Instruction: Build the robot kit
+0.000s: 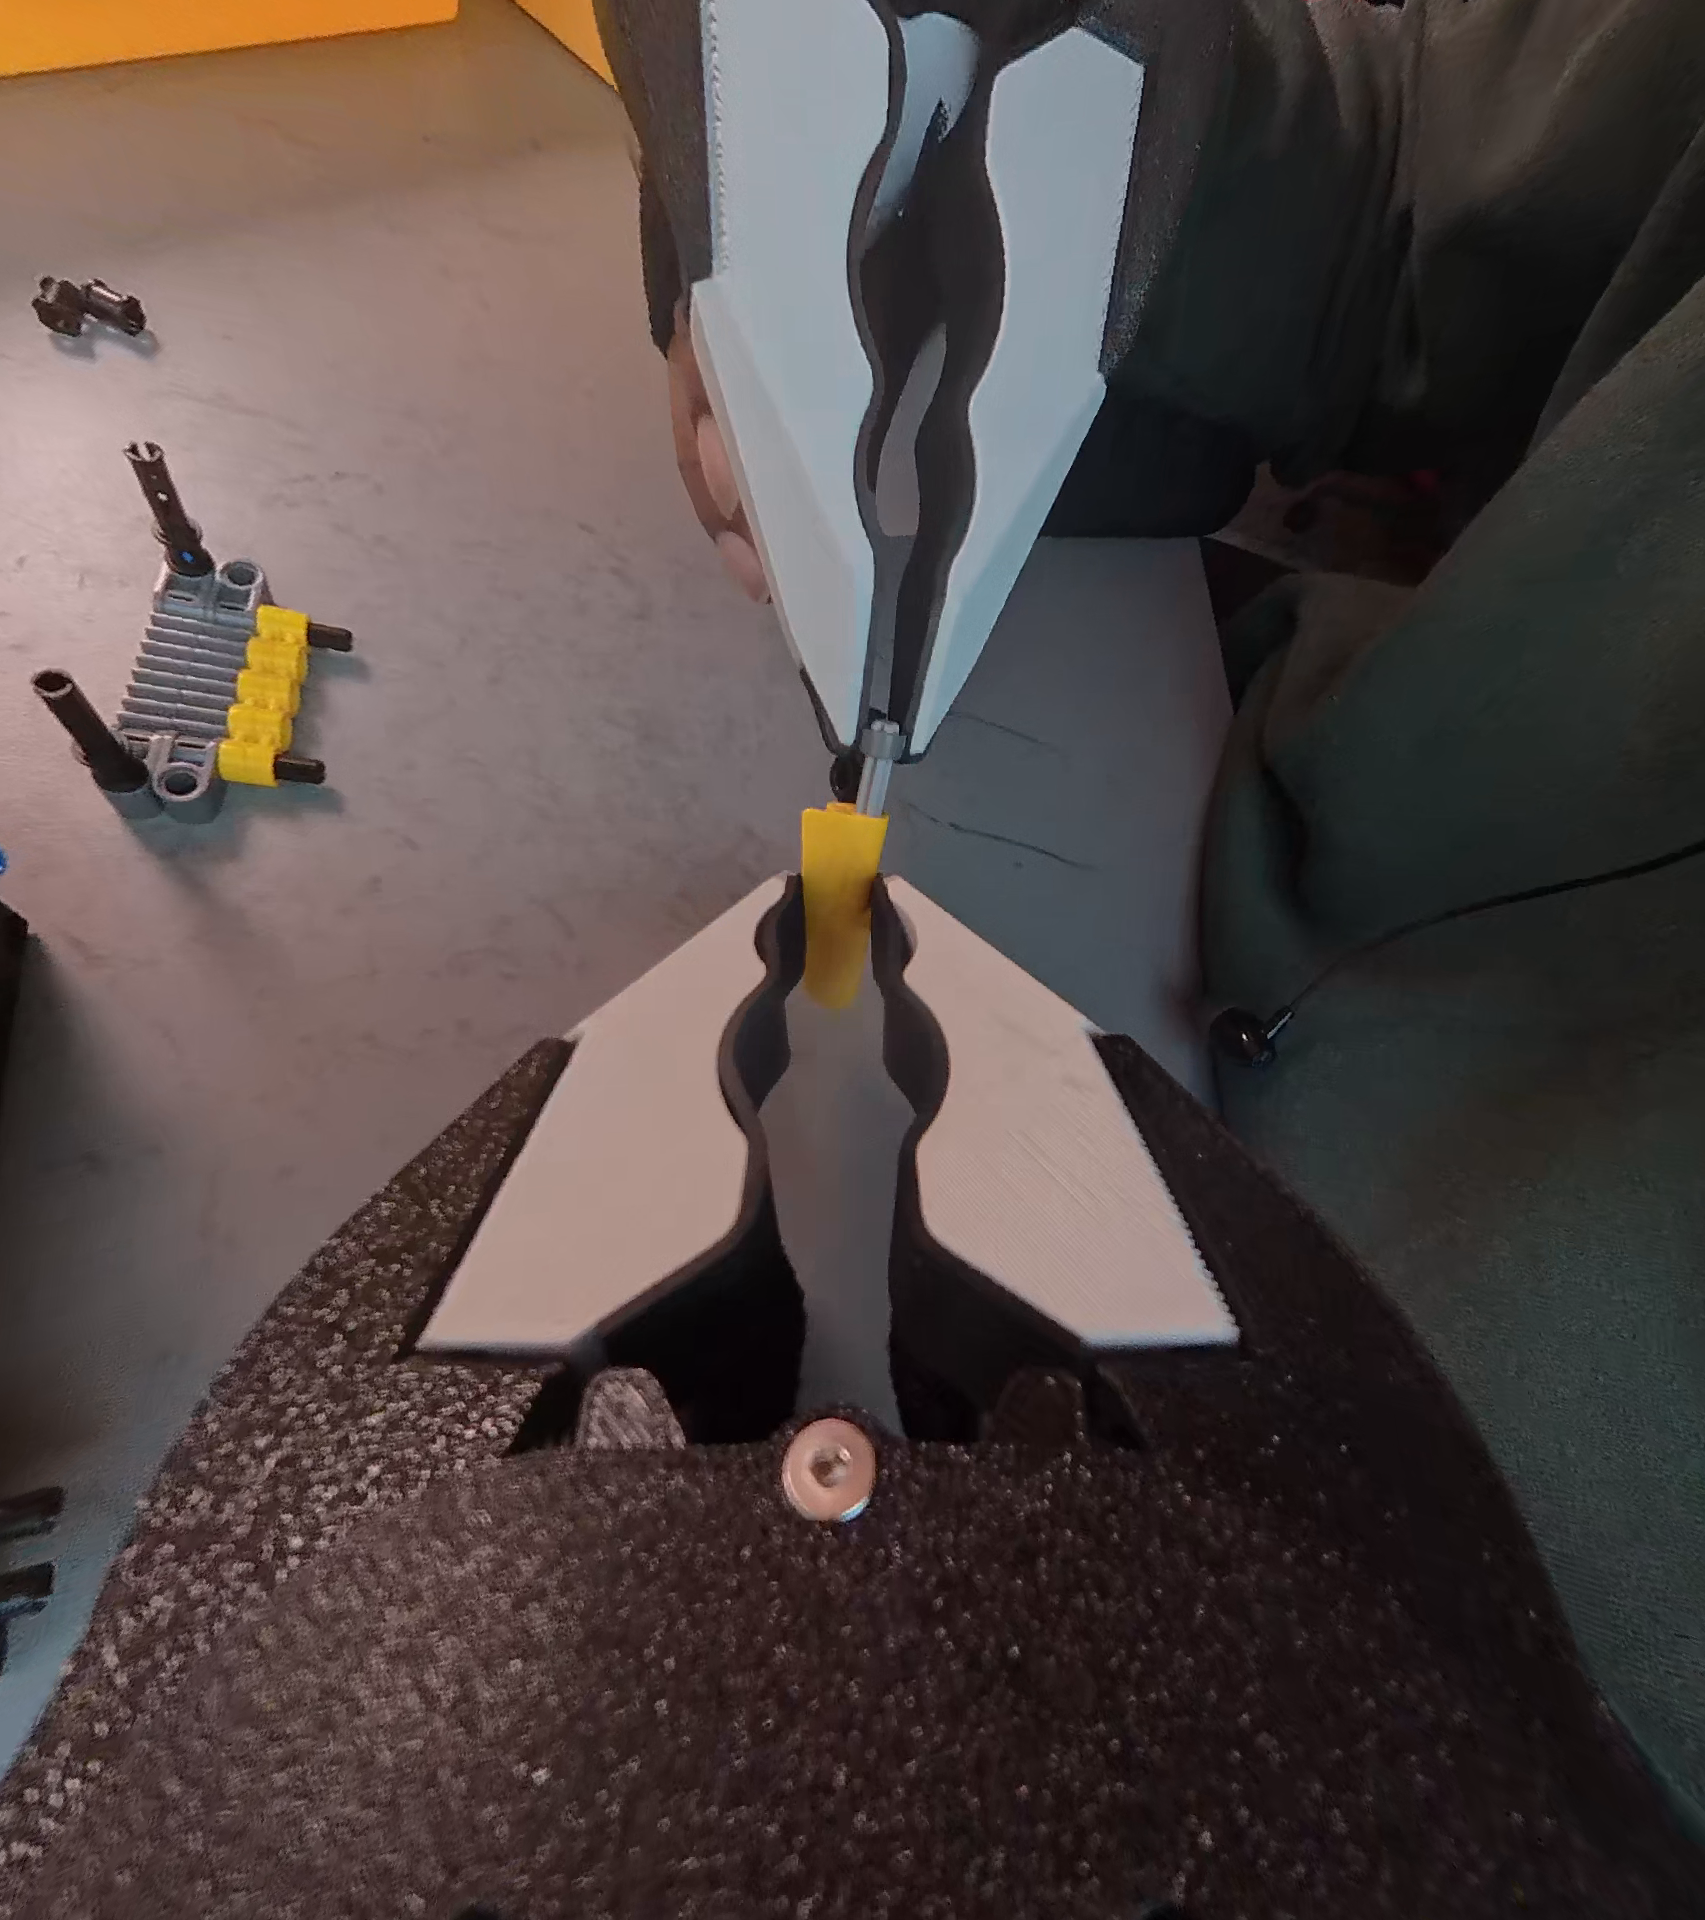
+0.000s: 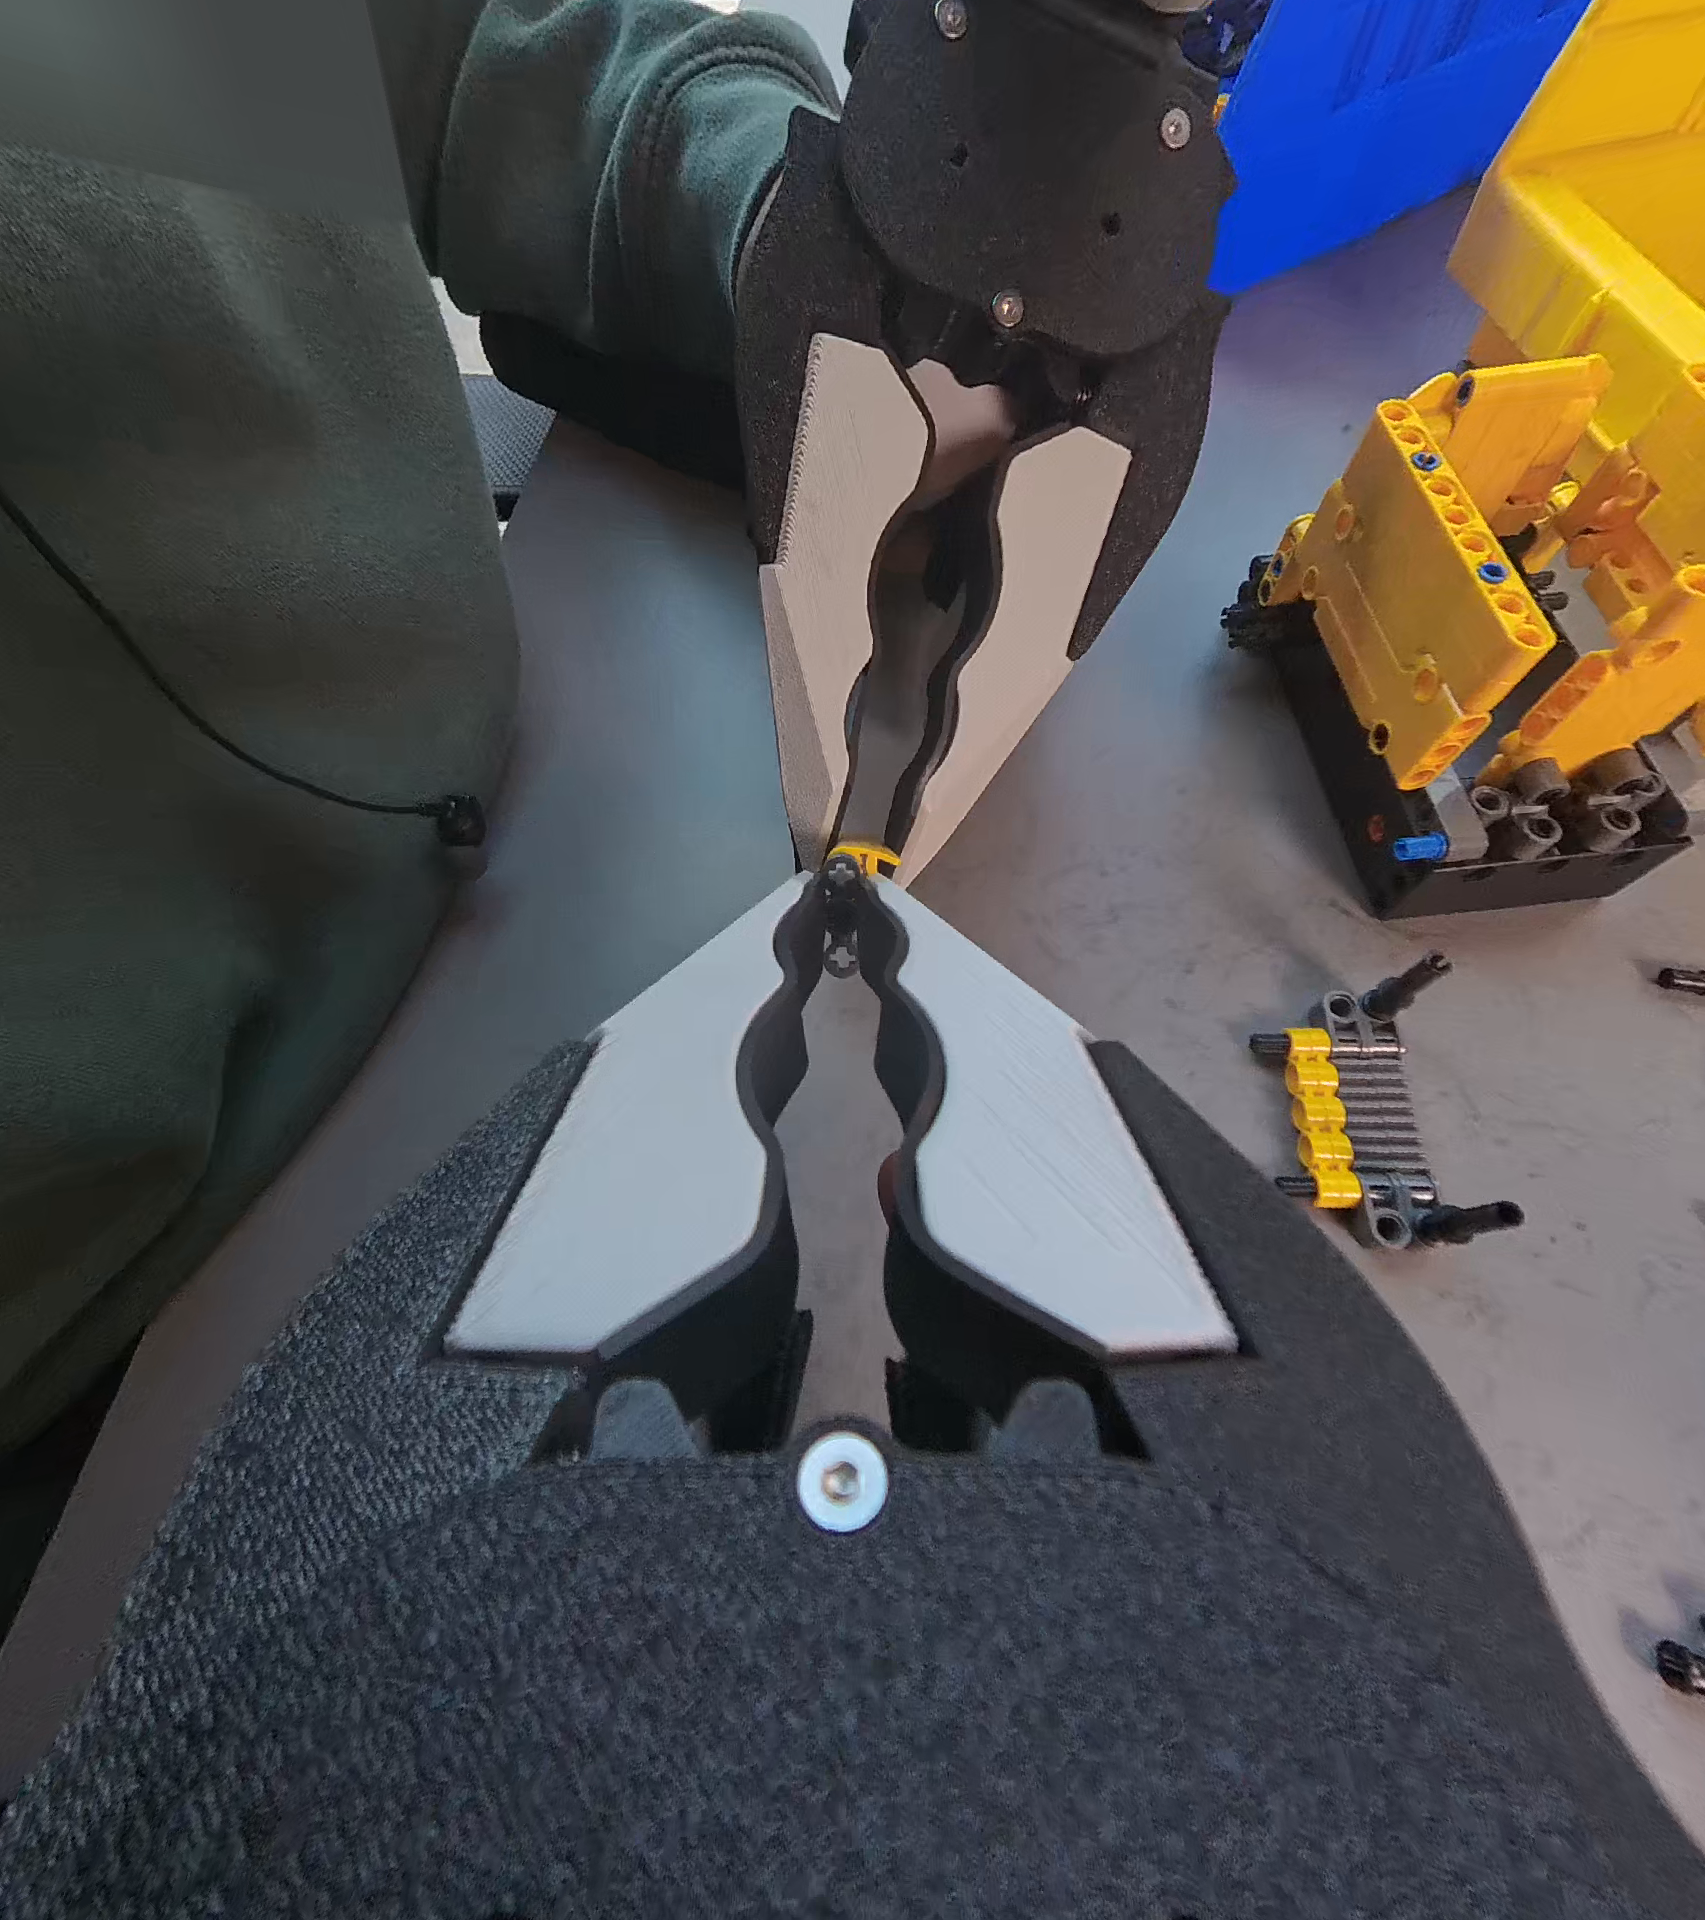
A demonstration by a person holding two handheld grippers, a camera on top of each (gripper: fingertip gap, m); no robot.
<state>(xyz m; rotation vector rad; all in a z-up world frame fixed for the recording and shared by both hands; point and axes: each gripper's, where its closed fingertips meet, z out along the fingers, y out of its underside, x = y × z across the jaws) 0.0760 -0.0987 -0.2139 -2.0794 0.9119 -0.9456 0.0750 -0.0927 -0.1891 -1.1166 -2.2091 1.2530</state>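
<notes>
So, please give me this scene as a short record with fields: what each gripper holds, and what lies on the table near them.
left gripper: shut on yellow connector piece
right gripper: shut on grey axle, black part at its tip
contact: axle end meets the connector's top
table: grey, holds loose parts
nearby: grey ribbed plate with yellow connectors
farther: yellow brick model

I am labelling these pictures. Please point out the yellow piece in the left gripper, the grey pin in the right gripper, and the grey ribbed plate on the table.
yellow piece (image 1: 837, 914), left wrist view, middle of its body.
grey pin (image 1: 877, 774), left wrist view, its shaft.
grey ribbed plate (image 1: 183, 670), left wrist view, ribbed face.
</notes>
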